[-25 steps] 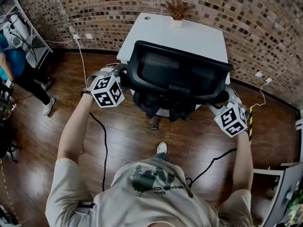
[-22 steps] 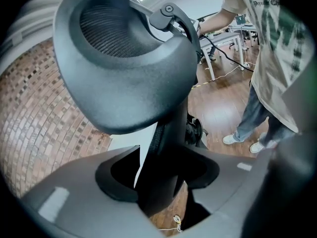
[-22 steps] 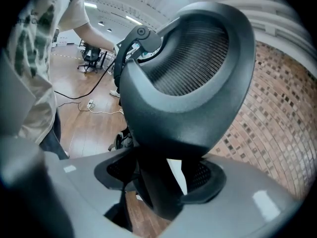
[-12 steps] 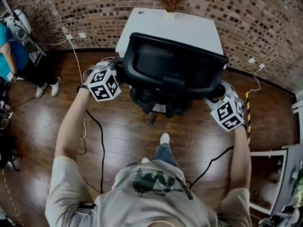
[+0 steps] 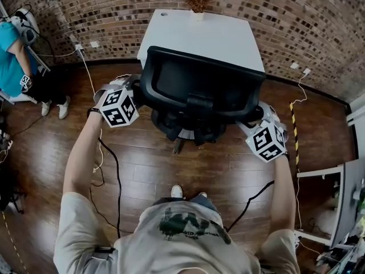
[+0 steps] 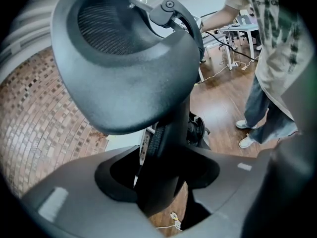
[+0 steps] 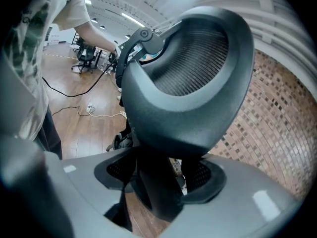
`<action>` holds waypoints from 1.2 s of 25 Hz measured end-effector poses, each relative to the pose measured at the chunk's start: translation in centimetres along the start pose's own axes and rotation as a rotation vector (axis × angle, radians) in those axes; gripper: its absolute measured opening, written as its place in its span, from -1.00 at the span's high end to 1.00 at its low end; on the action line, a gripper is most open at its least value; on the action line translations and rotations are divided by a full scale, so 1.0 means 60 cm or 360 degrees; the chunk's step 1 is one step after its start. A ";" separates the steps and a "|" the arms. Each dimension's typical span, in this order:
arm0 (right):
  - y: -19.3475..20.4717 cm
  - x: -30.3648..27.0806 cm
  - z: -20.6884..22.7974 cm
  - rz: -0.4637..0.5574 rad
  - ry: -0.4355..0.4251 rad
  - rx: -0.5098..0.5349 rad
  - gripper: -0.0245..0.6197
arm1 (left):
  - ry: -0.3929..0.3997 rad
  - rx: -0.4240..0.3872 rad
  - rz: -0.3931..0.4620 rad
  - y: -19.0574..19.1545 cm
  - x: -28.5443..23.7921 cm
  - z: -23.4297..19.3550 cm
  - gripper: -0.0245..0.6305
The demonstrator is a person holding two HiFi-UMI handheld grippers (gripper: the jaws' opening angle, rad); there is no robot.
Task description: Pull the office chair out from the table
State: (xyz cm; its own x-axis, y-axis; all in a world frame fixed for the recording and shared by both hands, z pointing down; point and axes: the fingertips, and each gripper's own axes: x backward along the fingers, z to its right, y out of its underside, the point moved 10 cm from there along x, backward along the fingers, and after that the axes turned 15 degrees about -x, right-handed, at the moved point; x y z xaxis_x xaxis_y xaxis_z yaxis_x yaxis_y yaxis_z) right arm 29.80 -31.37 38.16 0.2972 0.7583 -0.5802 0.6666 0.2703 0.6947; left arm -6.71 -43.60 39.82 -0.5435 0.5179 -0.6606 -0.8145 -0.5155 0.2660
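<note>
Office chair (image 5: 199, 84): black with a mesh back; it stands on the wooden floor (image 5: 154, 164) at the near edge of the white table (image 5: 199, 36), its backrest towards the person.
Left gripper (image 6: 158, 182): jaws clamped on a dark upright part on the chair's left side, below the backrest.
Right gripper (image 7: 158, 187): jaws clamped the same way on the matching part on the right side.
Table: set against the brick wall (image 5: 313, 27), with a small dried plant (image 5: 197, 1) at its far edge.
Bystander (image 5: 11, 56): in a teal top, at the left edge, well apart from the chair.
</note>
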 end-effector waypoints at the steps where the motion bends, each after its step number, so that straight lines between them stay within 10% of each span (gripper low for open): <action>1: 0.001 0.007 -0.008 0.0000 -0.0001 0.0000 0.03 | -0.0003 -0.0001 0.0000 -0.003 0.007 0.008 0.16; 30: 0.027 0.207 -0.234 0.0062 0.0005 0.0041 0.02 | -0.0019 0.0030 -0.0063 -0.095 0.214 0.236 0.17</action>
State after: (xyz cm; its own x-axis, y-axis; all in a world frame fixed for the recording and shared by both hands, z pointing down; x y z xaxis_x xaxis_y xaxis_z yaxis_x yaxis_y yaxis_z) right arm 24.94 -13.16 38.04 0.3214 0.7698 -0.5515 0.6718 0.2251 0.7057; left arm -11.92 -24.33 39.77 -0.5131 0.5458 -0.6624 -0.8390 -0.4817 0.2529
